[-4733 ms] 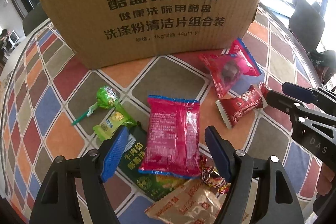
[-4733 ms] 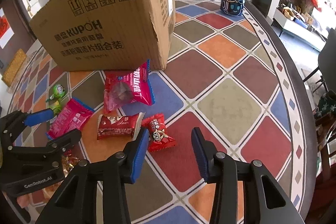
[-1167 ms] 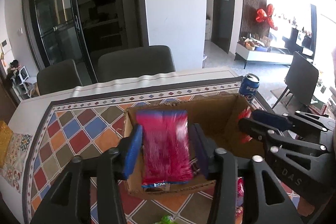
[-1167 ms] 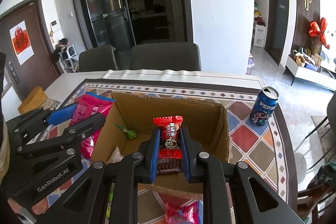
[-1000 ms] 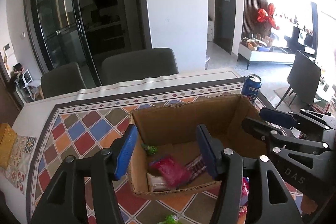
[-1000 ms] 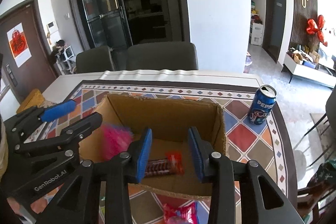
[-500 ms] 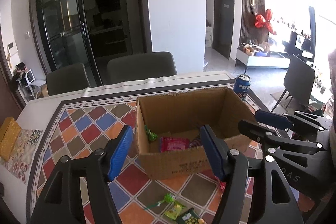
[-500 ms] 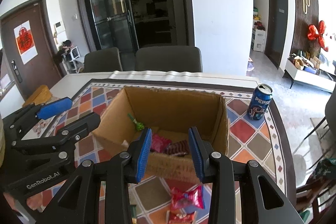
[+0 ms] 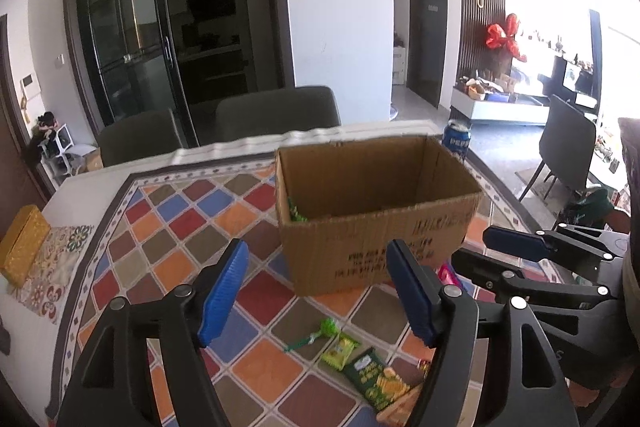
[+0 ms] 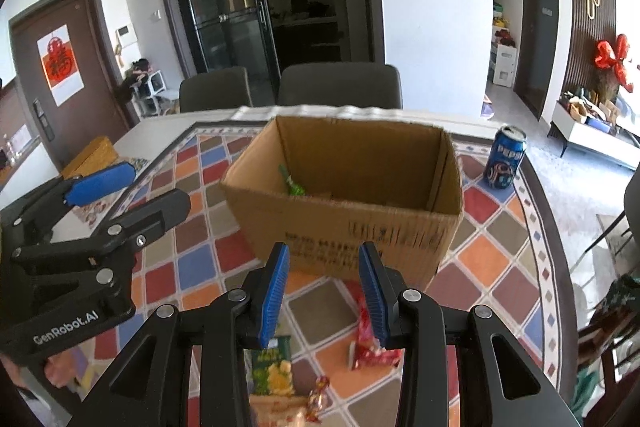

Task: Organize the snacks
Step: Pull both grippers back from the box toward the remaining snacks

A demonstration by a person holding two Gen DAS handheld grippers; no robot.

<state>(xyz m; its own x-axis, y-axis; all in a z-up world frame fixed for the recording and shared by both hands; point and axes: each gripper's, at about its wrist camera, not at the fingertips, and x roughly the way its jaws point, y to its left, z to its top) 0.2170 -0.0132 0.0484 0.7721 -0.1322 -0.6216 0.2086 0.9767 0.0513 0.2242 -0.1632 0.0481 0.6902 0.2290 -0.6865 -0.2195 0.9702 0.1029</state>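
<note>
Two hand-held tools hang above a bench [image 9: 160, 227] covered in a bright diamond-patterned cloth, both pointing toward an open cardboard box [image 9: 372, 223] standing near the middle. The left tool [image 9: 316, 291] has its blue-padded jaws spread wide, having just been opening, with nothing between them. The right tool [image 10: 324, 291] holds its jaws a narrower gap apart, also empty. Inside the box, a green lollipop [image 10: 294, 187] leans against the left wall; what else lies on the box floor is hidden by the near wall. Loose snacks remain on the cloth in front of the box: a second green lollipop [image 9: 320, 331], a small yellow-green packet [image 9: 340, 345] just beside it, a dark green packet [image 9: 374, 377] next to that, and a red wrapped snack [image 10: 366, 335] lying below the right tool. A small foil-wrapped sweet [image 10: 318, 397] sits nearer the camera. A blue Pepsi can [image 10: 505, 157] stands upright, well apart from the box at its right. Grey chairs [image 10: 340, 85] line the far edge of the bench
</note>
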